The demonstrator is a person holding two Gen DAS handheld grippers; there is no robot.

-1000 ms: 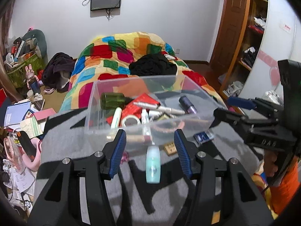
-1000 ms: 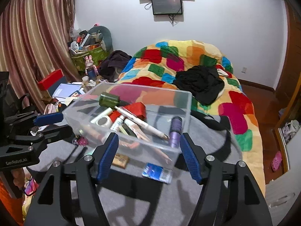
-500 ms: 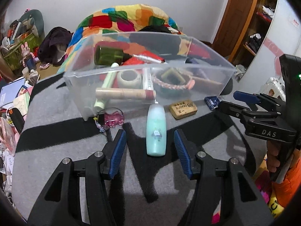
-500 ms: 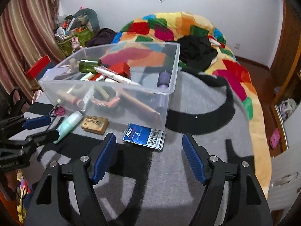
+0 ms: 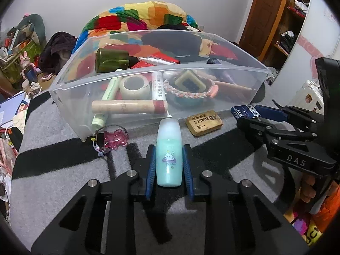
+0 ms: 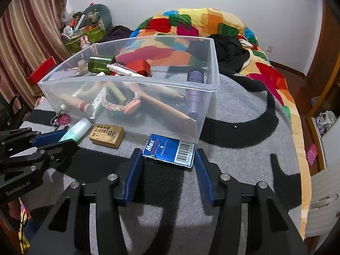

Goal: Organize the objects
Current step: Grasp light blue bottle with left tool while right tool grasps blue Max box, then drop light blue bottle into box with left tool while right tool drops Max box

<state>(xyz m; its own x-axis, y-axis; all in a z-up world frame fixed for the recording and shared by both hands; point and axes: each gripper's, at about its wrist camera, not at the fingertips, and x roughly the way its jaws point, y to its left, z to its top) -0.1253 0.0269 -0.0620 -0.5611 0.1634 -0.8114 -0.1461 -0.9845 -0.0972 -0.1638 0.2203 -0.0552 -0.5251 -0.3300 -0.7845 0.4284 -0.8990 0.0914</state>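
A clear plastic bin [image 5: 238, 93] [image 6: 204, 110] holding several small items stands on a grey and black blanket. My left gripper [image 5: 169, 148] is shut on a mint-green bottle [image 5: 169, 153] lying in front of the bin; the bottle also shows in the right wrist view [image 6: 77, 129]. My right gripper [image 6: 169, 159] is open, its pads either side of a blue Max box [image 6: 170, 149] lying flat by the bin's corner. A yellow eraser [image 5: 204, 122] [image 6: 107, 135] and a pink charm [image 5: 115, 138] [image 6: 62, 120] lie on the blanket.
A bed with a colourful quilt [image 6: 201, 27] and black clothes lies behind the bin. Clutter fills the floor at the left [image 5: 19, 48]. A wooden shelf and door [image 5: 274, 21] stand at the right.
Both grippers came down and forward to the blanket. The left jaws closed on the mint-green bottle. The right jaws narrowed around the blue box.
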